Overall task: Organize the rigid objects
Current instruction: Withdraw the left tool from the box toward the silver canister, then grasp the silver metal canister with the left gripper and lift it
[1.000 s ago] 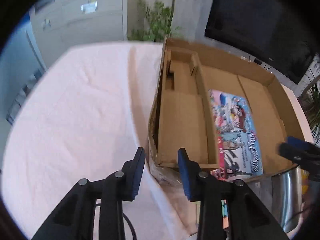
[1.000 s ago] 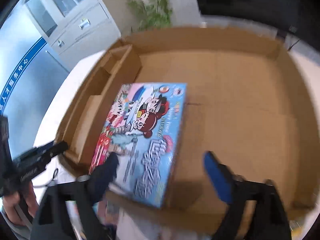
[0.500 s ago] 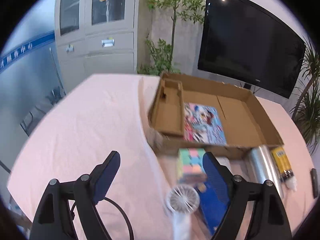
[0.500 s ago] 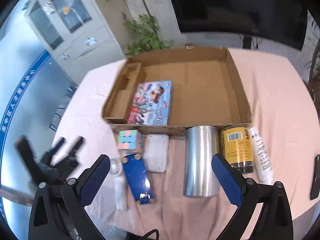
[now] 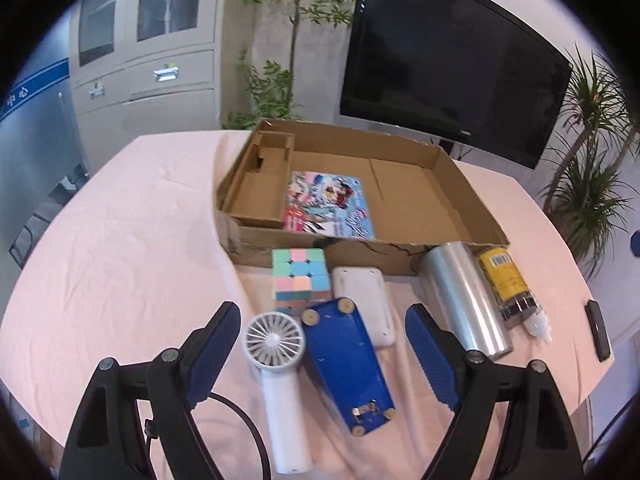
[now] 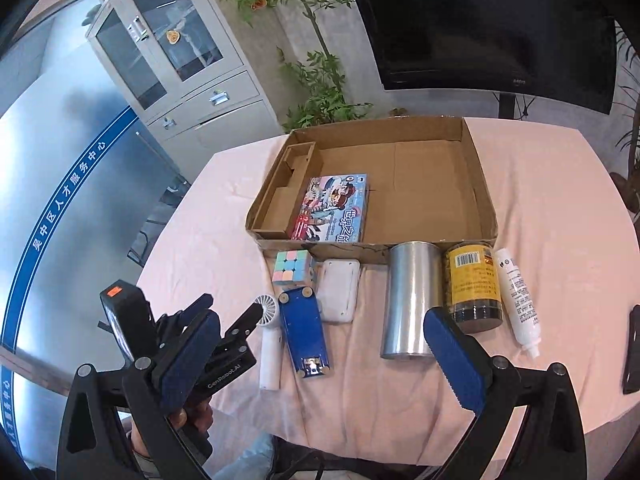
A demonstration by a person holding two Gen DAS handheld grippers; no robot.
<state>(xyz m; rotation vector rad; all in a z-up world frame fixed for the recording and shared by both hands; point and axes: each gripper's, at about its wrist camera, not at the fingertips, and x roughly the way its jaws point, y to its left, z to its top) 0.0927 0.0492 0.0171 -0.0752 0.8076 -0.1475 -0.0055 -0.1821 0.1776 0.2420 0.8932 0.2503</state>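
— Which step is judged to be in hand?

— One colourful game box (image 6: pixel 334 208) is lodged in the cardboard box (image 6: pixel 482 196), frame centre. Both the left gripper (image 5: pixel 322 354) and right gripper (image 6: pixel 320 354) are held spread wide and empty.

— What is called for next?

— A pick from the row below it: cube (image 6: pixel 291 266), fan (image 5: pixel 276 360), steel tumbler (image 6: pixel 408 300).

— Any writing?

— "GenRobot.AI" is read, lower left of the right view.

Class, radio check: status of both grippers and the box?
Left gripper open, empty. Right gripper open, empty. Cardboard box holds only the game box. Nothing blocking.
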